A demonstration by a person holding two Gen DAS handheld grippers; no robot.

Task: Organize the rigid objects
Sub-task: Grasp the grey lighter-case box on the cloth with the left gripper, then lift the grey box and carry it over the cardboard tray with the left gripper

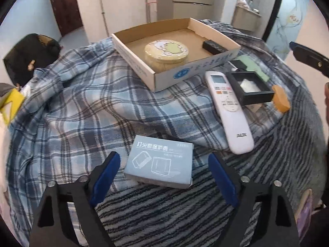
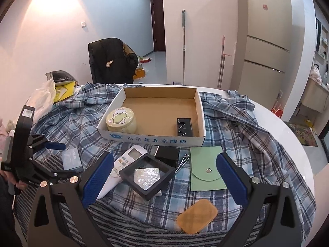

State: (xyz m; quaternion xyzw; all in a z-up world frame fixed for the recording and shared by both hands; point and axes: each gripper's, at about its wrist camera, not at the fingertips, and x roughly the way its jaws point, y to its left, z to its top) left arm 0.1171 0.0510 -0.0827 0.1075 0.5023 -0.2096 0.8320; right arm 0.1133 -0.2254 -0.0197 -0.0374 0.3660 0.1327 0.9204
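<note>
1. Left gripper (image 1: 164,177) poised over the small grey-blue box (image 1: 160,162), fingers (image 1: 104,177) wide and straddling it, pads clear of both side faces; nothing held.
2. Box lying flat on the plaid blanket (image 1: 82,107), at 6 o'clock from the cardboard tray (image 1: 168,78), with the white remote (image 1: 230,111) at 2 o'clock from it.
3. Judged light and stiff: thin printed card, probably hollow, so likely to dent under hard squeeze. Smooth faces, possibly slippery against the pads.
4. Best taken across the two short side edges, low on the walls, with a gentle close; soft blanket beneath may let it tilt.
5. Right gripper (image 2: 164,177) also spread wide and empty, hovering above the black framed case (image 2: 146,175), which rests partly on the remote.
6. Tray already holding a round cream tin (image 1: 166,55) at 9 o'clock inside and a black box (image 1: 213,46) at 3 o'clock.
</note>
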